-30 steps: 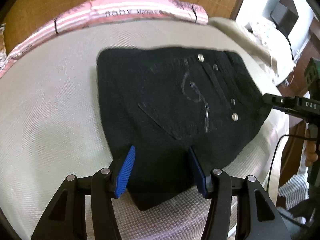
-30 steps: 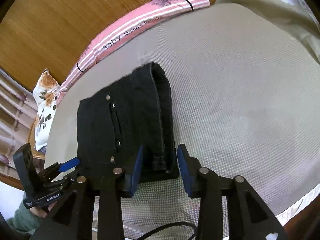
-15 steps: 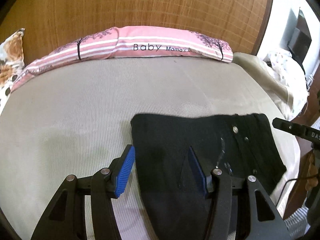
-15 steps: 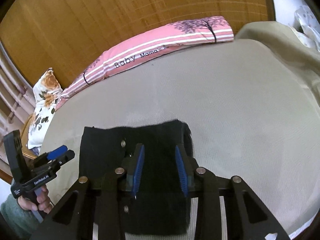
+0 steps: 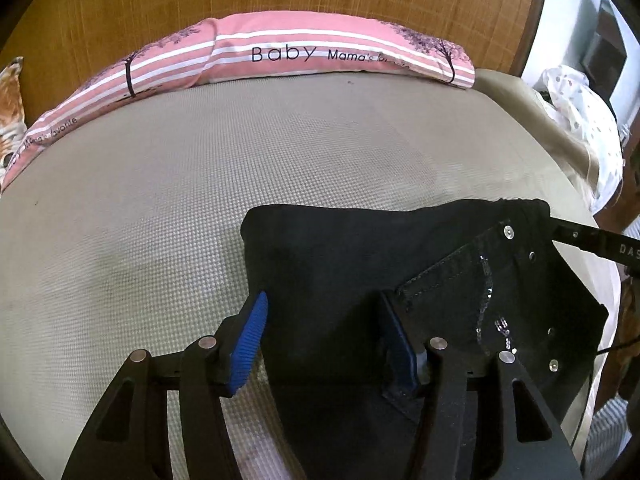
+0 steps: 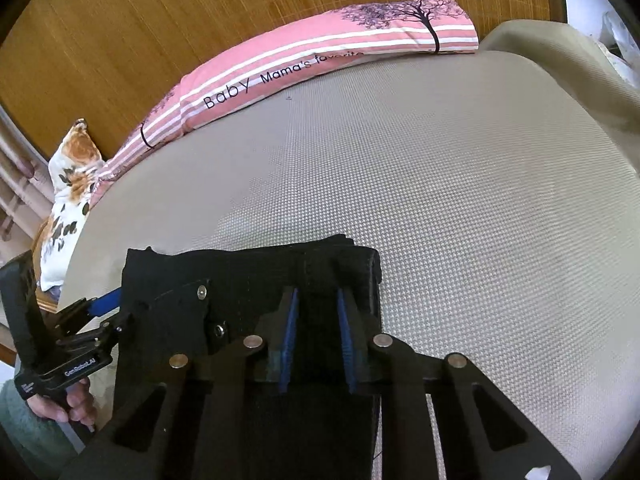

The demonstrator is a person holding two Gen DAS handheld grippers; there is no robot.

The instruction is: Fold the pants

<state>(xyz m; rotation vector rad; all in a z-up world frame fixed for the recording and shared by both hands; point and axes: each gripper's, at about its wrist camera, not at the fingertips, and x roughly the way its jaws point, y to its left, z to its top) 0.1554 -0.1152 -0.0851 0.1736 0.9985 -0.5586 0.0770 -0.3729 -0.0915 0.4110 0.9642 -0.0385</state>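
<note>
The black pants point(image 5: 360, 268) are folded into a thick bundle with studs and a sequined back pocket, held up off the beige bed. My left gripper point(image 5: 324, 336) has its blue pads spread wide around the bundle's near edge; whether they press the cloth is not clear. My right gripper point(image 6: 316, 320) is shut on the folded edge of the pants point(image 6: 248, 280). The right gripper's tip shows at the pants' right corner in the left wrist view point(image 5: 592, 240). The left gripper shows at the pants' left edge in the right wrist view point(image 6: 100, 308).
A beige textured mattress point(image 5: 200, 184) fills both views. A pink striped pillow point(image 5: 280, 56) lies along the wooden headboard point(image 6: 160, 20). A floral cushion point(image 6: 72, 176) sits at the left end. A beige blanket point(image 6: 560, 60) and spotted cloth point(image 5: 584, 120) lie at the right.
Both grippers tilted up from looking down at the pants to looking along the bed. The pants rose off the mattress with them, and the right gripper's jaws closed in on the folded edge.
</note>
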